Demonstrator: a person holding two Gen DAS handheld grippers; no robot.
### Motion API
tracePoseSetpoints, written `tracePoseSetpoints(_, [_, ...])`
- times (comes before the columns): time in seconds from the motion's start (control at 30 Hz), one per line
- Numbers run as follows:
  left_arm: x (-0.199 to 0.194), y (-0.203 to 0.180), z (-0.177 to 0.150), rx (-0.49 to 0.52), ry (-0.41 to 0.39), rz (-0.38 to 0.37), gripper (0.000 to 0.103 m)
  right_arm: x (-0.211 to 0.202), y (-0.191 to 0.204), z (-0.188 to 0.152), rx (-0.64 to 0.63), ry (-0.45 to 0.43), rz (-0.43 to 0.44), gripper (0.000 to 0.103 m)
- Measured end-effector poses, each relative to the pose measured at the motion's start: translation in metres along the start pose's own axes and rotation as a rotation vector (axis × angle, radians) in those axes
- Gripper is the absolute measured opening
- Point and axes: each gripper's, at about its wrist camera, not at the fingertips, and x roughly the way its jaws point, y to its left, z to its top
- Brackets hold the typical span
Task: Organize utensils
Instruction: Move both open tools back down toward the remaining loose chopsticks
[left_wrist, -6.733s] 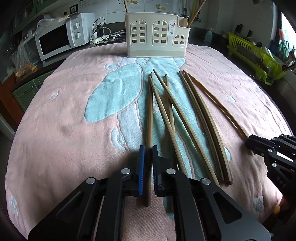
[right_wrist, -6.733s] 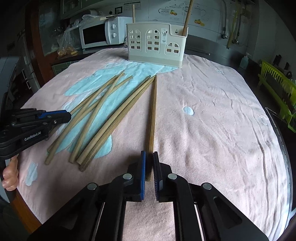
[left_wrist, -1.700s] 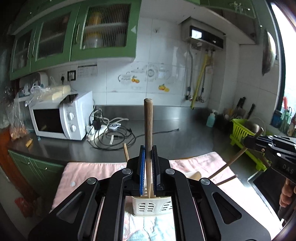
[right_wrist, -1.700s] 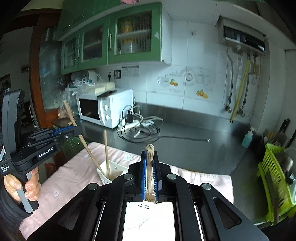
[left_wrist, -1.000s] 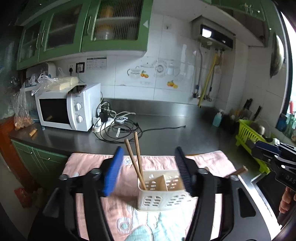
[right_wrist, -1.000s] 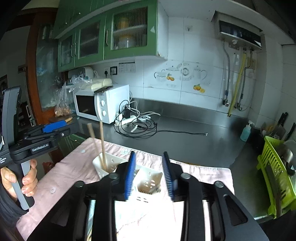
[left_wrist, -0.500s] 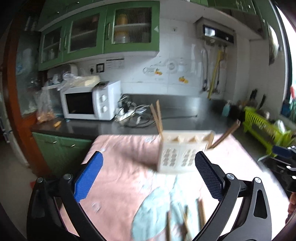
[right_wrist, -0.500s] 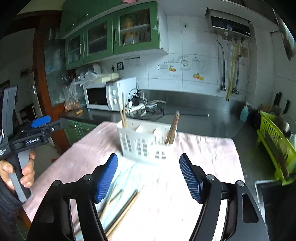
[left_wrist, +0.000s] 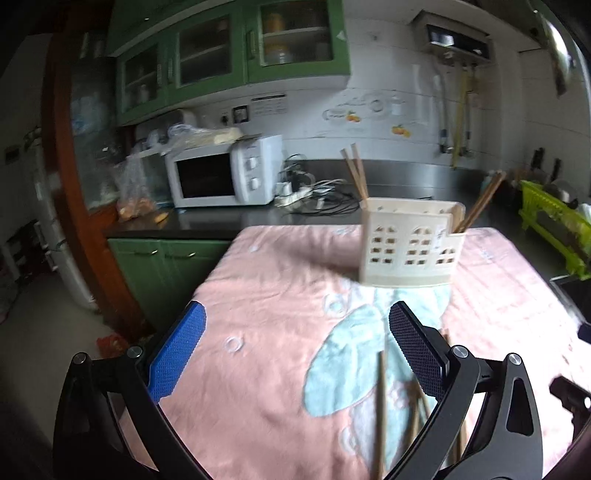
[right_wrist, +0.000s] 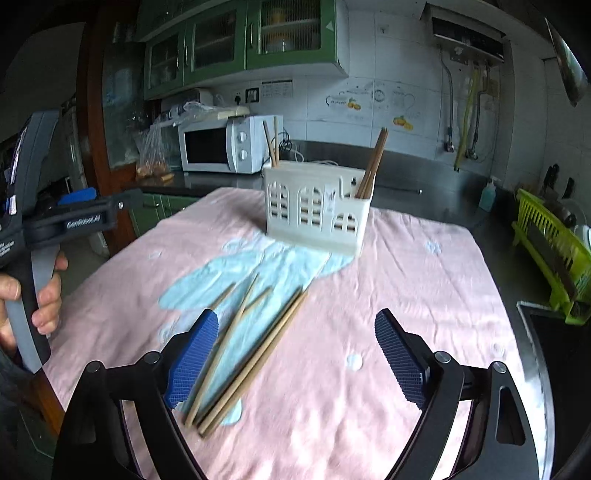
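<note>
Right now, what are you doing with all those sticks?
A person is tidying wooden chopsticks into the white holder. Two pairs already stand in it. The left gripper is wide open and empty; the right gripper has just been opening and is empty too. The loose chopsticks lie on the pink towel, waiting.

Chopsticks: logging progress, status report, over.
Both grippers, left and right, open, empty. Chopsticks remain on towel; others stand in holder. Nothing blocking.

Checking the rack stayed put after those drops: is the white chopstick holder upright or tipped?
Upright. The chopstick holder stands flat on the pink towel, with chopsticks poking from its top.
</note>
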Motion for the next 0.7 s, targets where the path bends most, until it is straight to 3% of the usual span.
tracePoseSetpoints(0.33, [0.0, 0.006, -0.018, -0.005, -0.007, 0.17, 0.098, 0.005, 0.0, -0.027, 0.084, 0.05, 0.013, 0.085])
tracePoseSetpoints(0.4, [0.001, 0.009, -0.022, -0.011, 0.002, 0.169, 0.098, 0.006, 0.003, -0.033, 0.082, 0.061, 0.006, 0.085])
tracePoseSetpoints(0.7, [0.001, 0.008, -0.038, 0.03, -0.005, 0.312, 0.098, 0.014, 0.018, -0.053, 0.066, 0.108, 0.02, 0.085])
